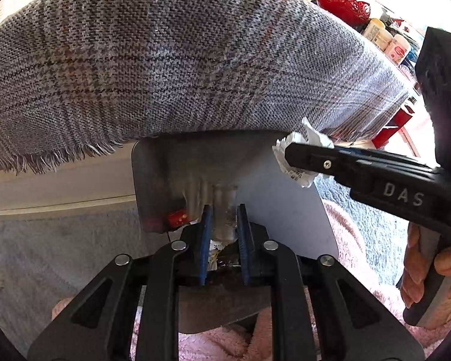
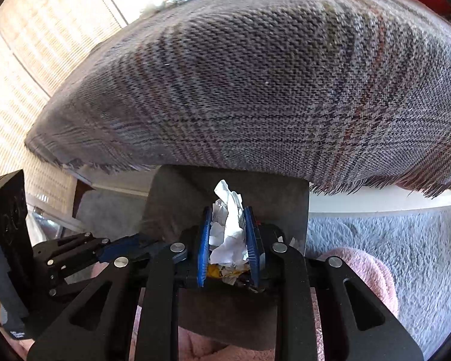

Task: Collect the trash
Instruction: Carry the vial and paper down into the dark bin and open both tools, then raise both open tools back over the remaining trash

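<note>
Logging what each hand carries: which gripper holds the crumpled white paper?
The right gripper: the white paper wad fills its jaws. The left gripper pinches something clear instead.

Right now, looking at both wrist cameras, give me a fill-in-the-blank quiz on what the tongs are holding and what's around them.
1. The right tongs are shut on crumpled ____ paper.
2. The left tongs grip a clear, see-through piece of ____.
3. The plaid cloth hanging above both tongs ends in a ____ edge.
4. The fluffy fabric beneath the right tongs is ____ in colour.

Missing words: white; plastic; frayed; pink
</note>
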Tool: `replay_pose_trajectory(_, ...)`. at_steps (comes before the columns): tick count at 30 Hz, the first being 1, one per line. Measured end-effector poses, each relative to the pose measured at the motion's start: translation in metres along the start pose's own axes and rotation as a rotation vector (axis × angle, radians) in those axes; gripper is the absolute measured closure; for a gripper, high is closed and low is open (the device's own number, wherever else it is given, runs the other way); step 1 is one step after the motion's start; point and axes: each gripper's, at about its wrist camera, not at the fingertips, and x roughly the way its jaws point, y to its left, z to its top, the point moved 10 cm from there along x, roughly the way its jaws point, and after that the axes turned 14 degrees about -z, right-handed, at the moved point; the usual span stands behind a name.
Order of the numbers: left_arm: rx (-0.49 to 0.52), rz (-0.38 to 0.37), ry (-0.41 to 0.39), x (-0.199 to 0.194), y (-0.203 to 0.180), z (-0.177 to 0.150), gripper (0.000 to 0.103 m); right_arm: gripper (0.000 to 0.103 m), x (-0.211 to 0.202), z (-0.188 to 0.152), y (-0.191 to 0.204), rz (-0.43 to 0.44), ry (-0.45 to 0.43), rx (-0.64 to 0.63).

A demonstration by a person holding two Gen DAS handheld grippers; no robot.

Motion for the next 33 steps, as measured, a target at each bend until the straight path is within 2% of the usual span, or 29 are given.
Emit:
replay_pose_trajectory(2,0.001,0.009,0.002,0.000,0.002,0.002,0.083,0.076,0.006,-0.001,0.000,-0.007,0.013,0.005)
replay_pose_trajectory(4,0.001,0.015,0.002,-0.003,0.007,0.003,0.076,0.063,0.009,-0.002,-0.001,-0.009,0.027,0.015)
replay_pose_trajectory(5,0.001,0.018,0.003,-0.005,0.008,0.004,0.071,0.052,0.010,-0.001,-0.002,-0.008,0.026,0.020)
replay_pose_trajectory(8,0.008,0.033,0.001,-0.011,0.011,0.007,0.061,0.042,0.007,0.001,-0.005,-0.020,0.013,0.028)
replay_pose_trajectory(9,0.010,0.036,0.000,-0.013,0.012,0.008,0.056,0.030,0.005,0.003,-0.006,-0.029,0.005,0.032)
replay_pose_trajectory(11,0.020,0.042,-0.008,-0.020,0.011,0.013,0.051,0.014,-0.001,0.008,-0.009,-0.041,-0.020,0.040)
replay_pose_trajectory(12,0.026,0.047,-0.014,-0.024,0.010,0.015,0.045,0.008,-0.006,0.010,-0.010,-0.047,-0.037,0.041)
replay_pose_trajectory(14,0.032,0.055,-0.026,-0.032,0.010,0.018,0.034,0.004,-0.010,0.015,-0.014,-0.050,-0.049,0.040)
replay_pose_trajectory(18,0.050,0.065,-0.065,-0.050,0.006,0.028,0.014,0.004,-0.023,0.024,-0.018,-0.049,-0.076,0.046)
replay_pose_trajectory(20,0.060,0.071,-0.090,-0.062,0.006,0.032,0.009,0.004,-0.032,0.029,-0.020,-0.045,-0.093,0.055)
replay_pose_trajectory(33,0.077,0.118,-0.204,-0.116,0.003,0.067,0.008,0.004,-0.091,0.081,-0.041,-0.043,-0.241,0.074)
